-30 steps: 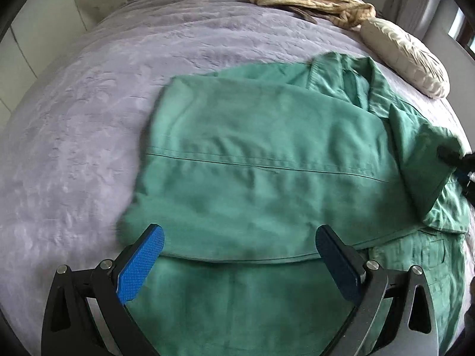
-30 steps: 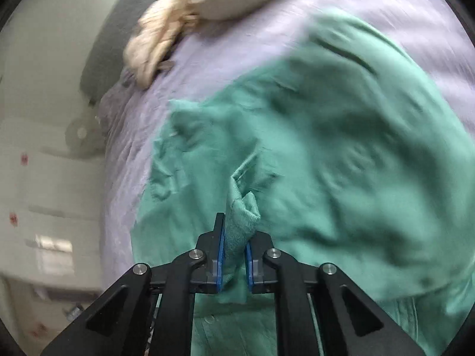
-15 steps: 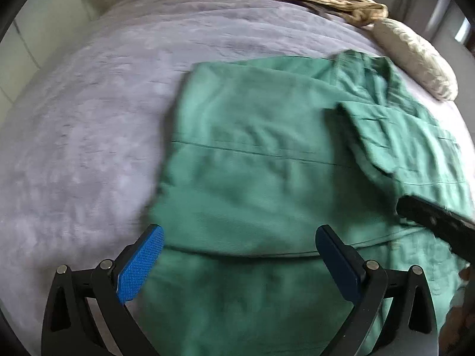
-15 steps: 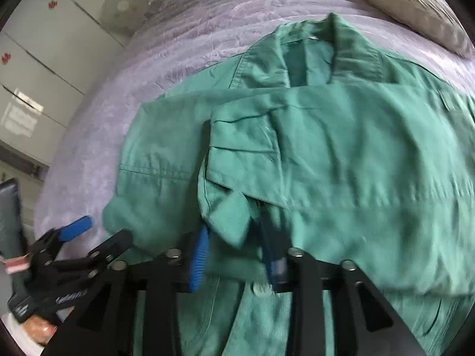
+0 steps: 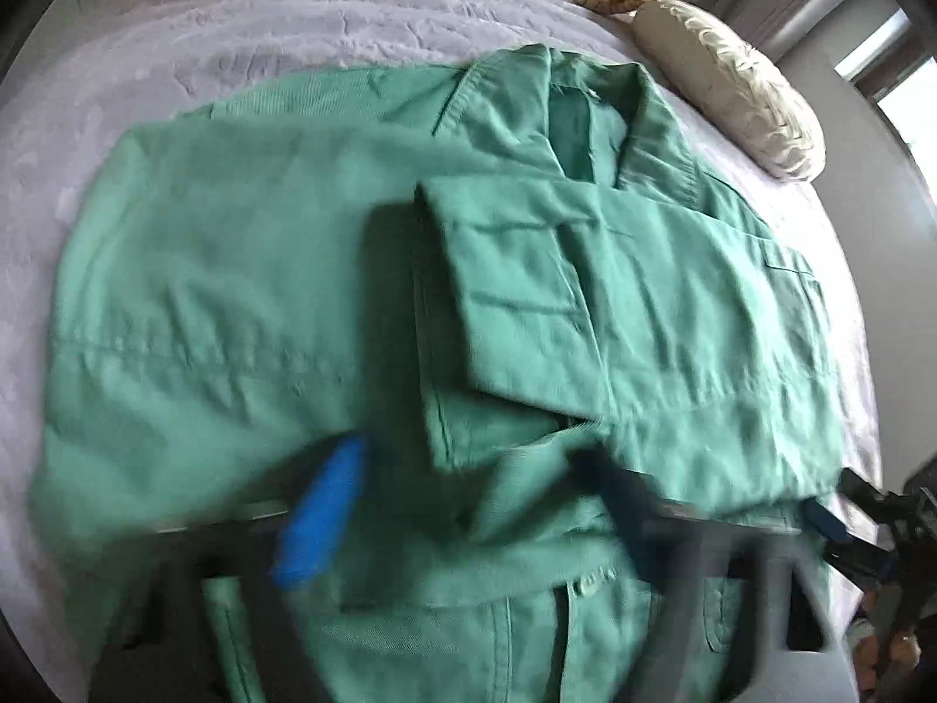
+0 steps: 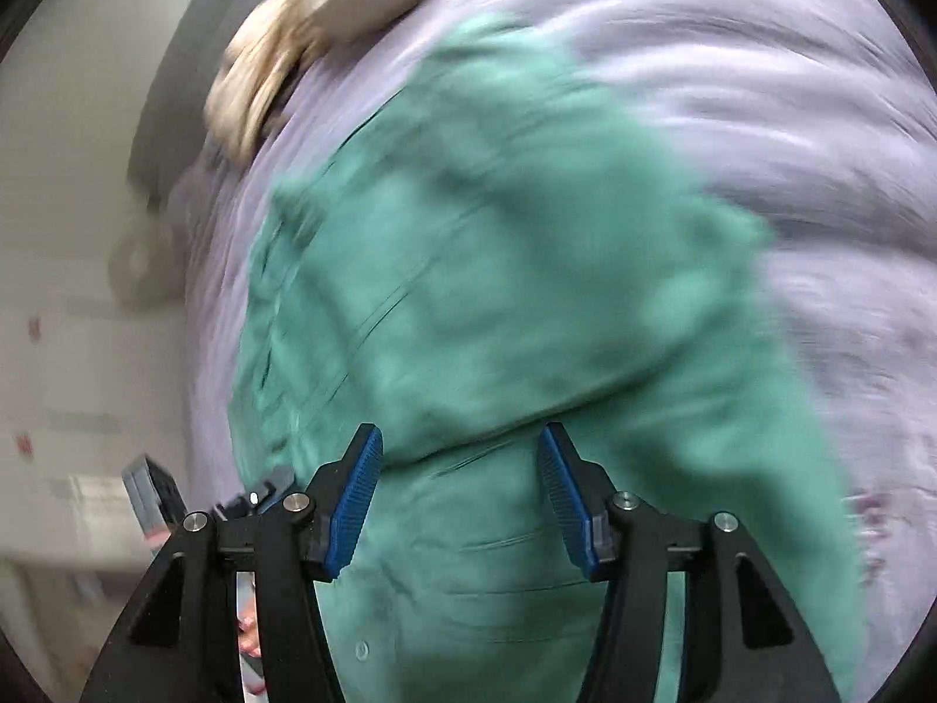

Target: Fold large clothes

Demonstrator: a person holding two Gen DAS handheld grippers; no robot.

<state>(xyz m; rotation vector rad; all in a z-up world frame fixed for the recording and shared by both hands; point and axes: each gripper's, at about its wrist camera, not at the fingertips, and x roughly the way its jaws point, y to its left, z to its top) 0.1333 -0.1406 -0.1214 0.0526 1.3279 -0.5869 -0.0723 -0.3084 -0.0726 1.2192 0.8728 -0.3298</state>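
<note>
green jacket [image 5: 246, 293] on bed [image 5: 293, 23], right gripper [image 6: 460, 498] parted

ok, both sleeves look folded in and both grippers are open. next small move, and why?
Probably bring the open right gripper down onto the lower part of the jacket, likely to fold it upward: both sleeves already lie across the chest, but the bottom is unfolded.

Pillow [image 5: 732, 88] crowds far edge — seemingly
</note>
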